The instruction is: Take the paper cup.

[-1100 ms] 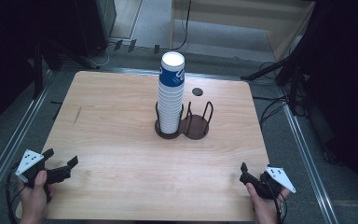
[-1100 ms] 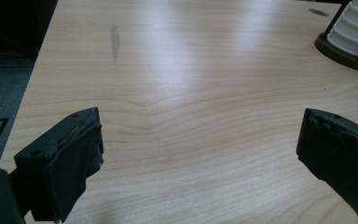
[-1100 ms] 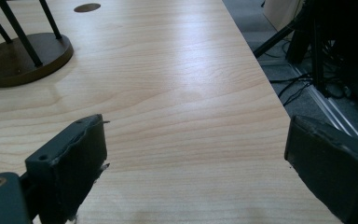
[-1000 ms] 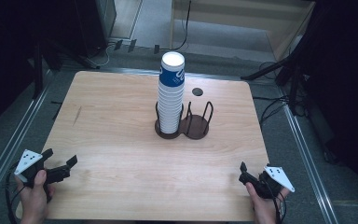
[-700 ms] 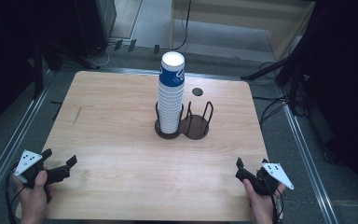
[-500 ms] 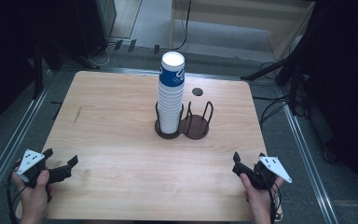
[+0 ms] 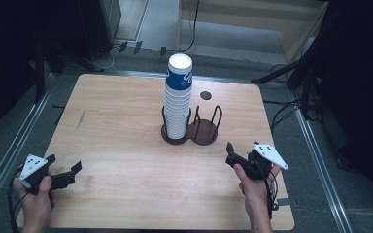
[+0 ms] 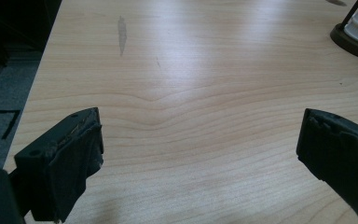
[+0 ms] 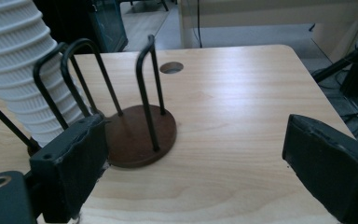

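- Tall stack of white ribbed paper cups, topmost blue-banded, stands mid-bench in the left ring of a dark wire holder; wire hoops keep it upright.
- Right hand-held gripper: jaws apart, empty, just narrowing, aimed at the holder.
- Left hand-held gripper: apart, idle near-left on the pale wooden bench.

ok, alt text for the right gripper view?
A tall stack of white paper cups fills one side of a double wire cup holder; its other side is empty. The right gripper, open, faces it over the wooden table.
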The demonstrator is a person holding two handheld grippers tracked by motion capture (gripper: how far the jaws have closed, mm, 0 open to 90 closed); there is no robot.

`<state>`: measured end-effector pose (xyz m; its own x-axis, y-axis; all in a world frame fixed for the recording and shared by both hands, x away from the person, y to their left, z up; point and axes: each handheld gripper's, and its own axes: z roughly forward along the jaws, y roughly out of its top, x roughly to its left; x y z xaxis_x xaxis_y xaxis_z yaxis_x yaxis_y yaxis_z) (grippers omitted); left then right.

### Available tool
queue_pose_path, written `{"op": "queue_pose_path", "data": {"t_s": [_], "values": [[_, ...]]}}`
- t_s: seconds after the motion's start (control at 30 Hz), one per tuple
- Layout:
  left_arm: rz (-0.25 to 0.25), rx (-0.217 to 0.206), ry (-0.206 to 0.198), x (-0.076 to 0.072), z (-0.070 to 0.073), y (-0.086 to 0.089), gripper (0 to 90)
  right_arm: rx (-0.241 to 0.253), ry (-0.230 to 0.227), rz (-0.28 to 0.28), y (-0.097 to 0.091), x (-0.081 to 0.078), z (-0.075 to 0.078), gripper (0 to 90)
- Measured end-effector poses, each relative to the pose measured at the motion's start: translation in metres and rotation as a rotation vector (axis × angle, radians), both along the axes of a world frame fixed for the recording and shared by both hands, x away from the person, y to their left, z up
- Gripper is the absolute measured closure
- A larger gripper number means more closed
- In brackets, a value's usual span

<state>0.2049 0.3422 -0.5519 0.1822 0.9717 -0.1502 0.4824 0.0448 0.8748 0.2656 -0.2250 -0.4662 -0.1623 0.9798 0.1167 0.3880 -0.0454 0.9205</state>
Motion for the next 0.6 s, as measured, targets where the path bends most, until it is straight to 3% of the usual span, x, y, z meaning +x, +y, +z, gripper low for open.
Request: {"op": "queue_pose_path", "data": {"t_s": [0.6], "values": [[-0.015, -0.004, 0.007, 0.002, 0.0, 0.0, 1.4, 0.005, -0.035, 0.07, 0.045, 0.022, 0.03, 6.9]]}}
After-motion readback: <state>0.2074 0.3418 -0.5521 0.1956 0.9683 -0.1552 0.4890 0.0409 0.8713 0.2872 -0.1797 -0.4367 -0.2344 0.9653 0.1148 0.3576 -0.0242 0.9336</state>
